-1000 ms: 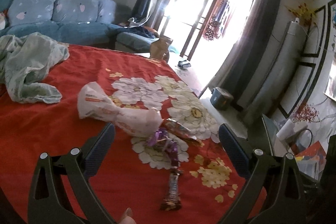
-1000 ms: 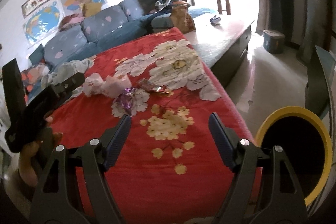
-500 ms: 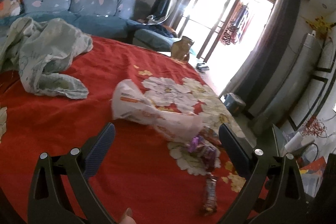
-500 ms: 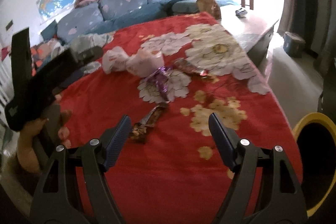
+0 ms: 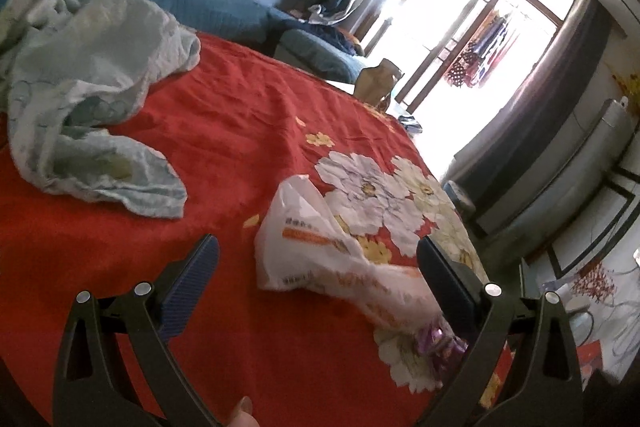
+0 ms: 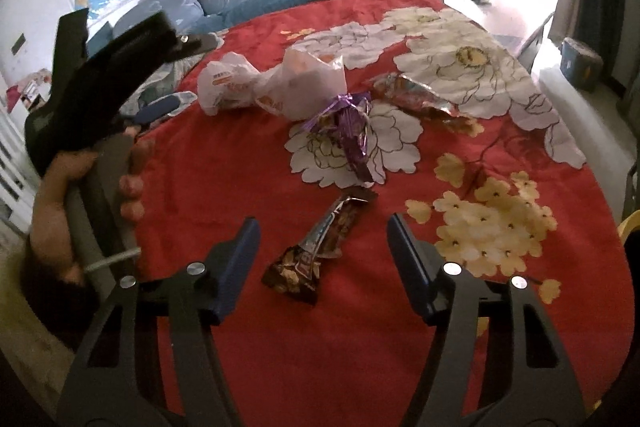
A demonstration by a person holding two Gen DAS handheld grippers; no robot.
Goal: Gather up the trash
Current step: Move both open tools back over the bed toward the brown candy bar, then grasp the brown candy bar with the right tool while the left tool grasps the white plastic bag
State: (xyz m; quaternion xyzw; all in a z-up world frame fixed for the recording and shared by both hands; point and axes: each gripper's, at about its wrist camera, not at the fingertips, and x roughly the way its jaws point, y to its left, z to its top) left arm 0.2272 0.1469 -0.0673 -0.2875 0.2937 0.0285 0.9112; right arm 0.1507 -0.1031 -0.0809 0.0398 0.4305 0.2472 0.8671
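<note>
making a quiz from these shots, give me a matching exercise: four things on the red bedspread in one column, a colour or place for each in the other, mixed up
Things:
1. snack bar wrapper
2. plastic bag
3. foil wrapper
4. crumpled cloth

Descriptions:
A. pale green, lying near the sofa end of the bedspread
B. purple, on a white printed flower
C. white with orange print
D. dark brown, between the fingers of the right gripper, not yet touched

Pairs: 1-D, 2-C, 3-B, 4-A
</note>
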